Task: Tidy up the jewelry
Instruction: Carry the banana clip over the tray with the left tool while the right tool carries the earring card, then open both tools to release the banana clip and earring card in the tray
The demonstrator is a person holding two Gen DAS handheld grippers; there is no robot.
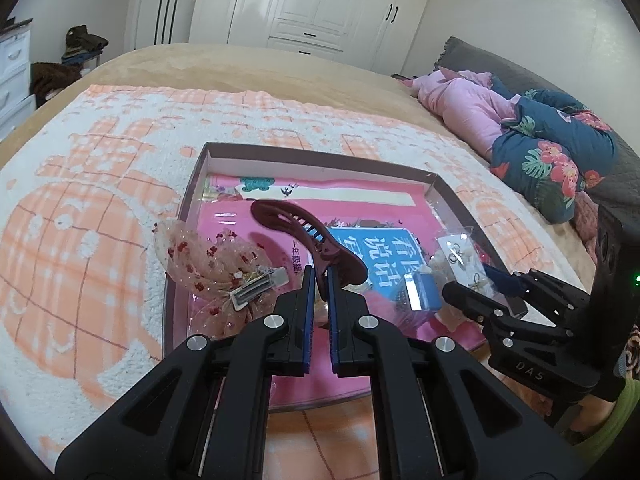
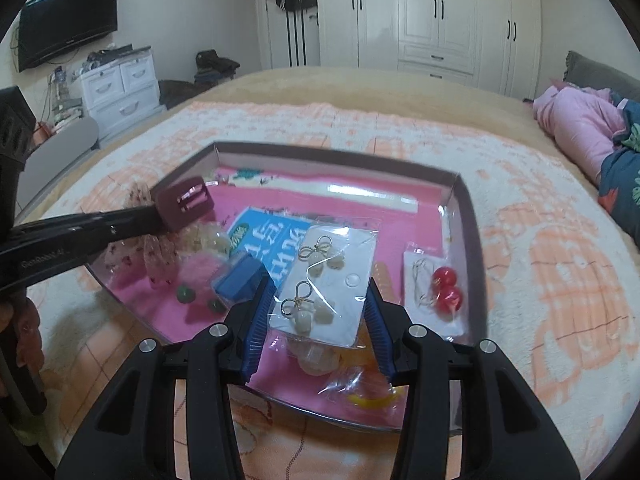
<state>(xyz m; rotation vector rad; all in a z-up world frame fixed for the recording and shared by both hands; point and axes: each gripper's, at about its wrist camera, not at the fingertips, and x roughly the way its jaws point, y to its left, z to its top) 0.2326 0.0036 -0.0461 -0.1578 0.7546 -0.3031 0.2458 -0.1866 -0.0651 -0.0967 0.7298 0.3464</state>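
Note:
My left gripper is shut on a maroon hair claw clip and holds it above the shallow box; the clip also shows in the right wrist view. My right gripper is shut on a white card of pearl bow earrings in a clear sleeve, held over the box. A card with red ball earrings lies in the box at the right. A sheer bow hair clip lies over the box's left wall. A blue small box and green beads lie inside.
The box stands on an orange and white blanket on a bed. Pink and floral bedding lies at the right. A white wardrobe, a drawer unit and a wall television stand beyond the bed.

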